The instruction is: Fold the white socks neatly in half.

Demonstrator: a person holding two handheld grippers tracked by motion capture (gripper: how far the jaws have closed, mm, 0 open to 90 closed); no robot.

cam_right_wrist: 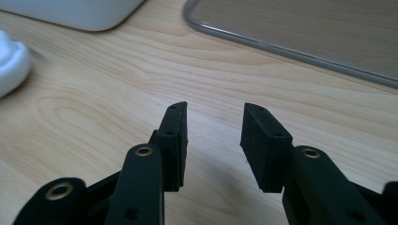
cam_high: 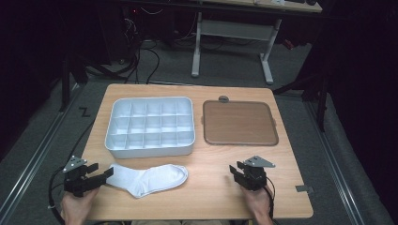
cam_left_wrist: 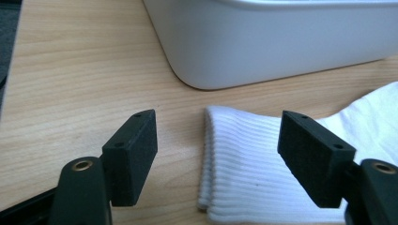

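high view: pale wooden table (cam_high: 206, 187) on grey carpet (cam_high: 42, 154), dark room.

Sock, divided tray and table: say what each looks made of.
Sock: white knitted fabric, probably cotton blend; fine ribs run along the cuff, soft matte surface.
Tray: white moulded plastic by the look; smooth, faintly glossy walls and rounded corners.
Table: light wood or wood-look laminate; grain lines show, finish smooth and flat.

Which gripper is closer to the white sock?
Left. The left gripper sits right at the sock's cuff, jaws open around it. The right gripper is off past the toe.
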